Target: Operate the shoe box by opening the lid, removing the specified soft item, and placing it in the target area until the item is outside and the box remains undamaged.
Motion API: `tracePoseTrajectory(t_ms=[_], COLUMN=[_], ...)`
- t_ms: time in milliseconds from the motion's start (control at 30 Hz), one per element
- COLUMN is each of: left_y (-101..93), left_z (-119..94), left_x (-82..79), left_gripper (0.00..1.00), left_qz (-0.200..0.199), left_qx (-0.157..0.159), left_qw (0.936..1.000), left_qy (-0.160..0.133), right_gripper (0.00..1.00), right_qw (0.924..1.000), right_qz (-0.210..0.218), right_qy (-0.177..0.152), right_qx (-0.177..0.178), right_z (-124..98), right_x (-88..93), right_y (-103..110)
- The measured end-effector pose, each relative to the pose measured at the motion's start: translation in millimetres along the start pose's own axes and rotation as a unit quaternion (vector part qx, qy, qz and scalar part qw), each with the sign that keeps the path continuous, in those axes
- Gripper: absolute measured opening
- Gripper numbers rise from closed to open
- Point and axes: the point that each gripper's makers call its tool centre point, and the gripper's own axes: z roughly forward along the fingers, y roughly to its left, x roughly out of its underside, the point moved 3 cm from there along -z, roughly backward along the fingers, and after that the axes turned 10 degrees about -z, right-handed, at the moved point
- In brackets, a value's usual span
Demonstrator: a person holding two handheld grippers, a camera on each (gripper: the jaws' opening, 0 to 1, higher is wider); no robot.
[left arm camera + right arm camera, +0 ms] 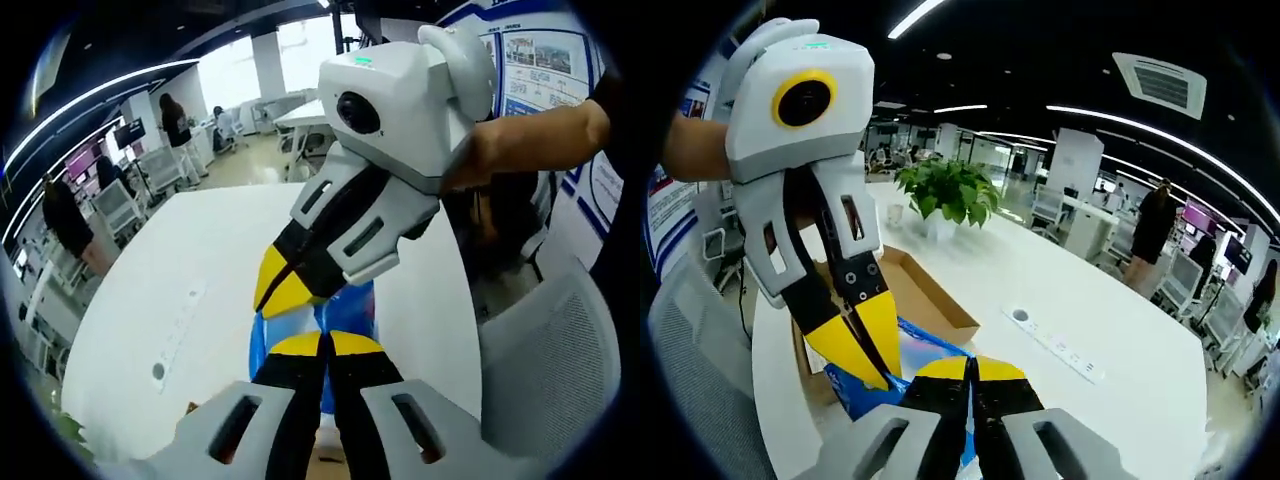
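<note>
Meanwhile, above the open shoe box (930, 290) on the white table (1110, 330), the left gripper (322, 345) and right gripper (968, 368) each pinch the blue soft item (925, 360) with jaws closed, holding it clear of the box. Pulling apart could tear it; a slipping pinch might drop it back inside.

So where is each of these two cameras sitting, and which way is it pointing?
Left gripper view: rides on the left gripper, facing across the white table toward the office; the right gripper and a person's forearm show.
Right gripper view: rides on the right gripper, facing the cardboard box, potted plant and table; the left gripper shows.
Shared: both grippers, shut on the blue soft item, and the table.
</note>
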Motion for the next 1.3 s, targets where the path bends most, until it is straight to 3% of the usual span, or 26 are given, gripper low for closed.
tracePoseTrajectory(t_ms=[500, 1300], left_y=[-13.7, -37.4], left_z=[50, 130], left_x=[-22.2, -37.3], left_gripper=[0.00, 0.00], left_qz=[0.012, 0.030], left_qx=[0.027, 0.065], left_qw=[0.9996, 0.9973], left_qy=[0.005, 0.019], right_gripper=[0.00, 0.00], right_qw=[0.9991, 0.9947], right_qz=[0.030, 0.075], right_qy=[0.015, 0.045], right_qx=[0.025, 0.054], right_z=[-24, -55], right_x=[44.8, 122.0], right_y=[-25, -48])
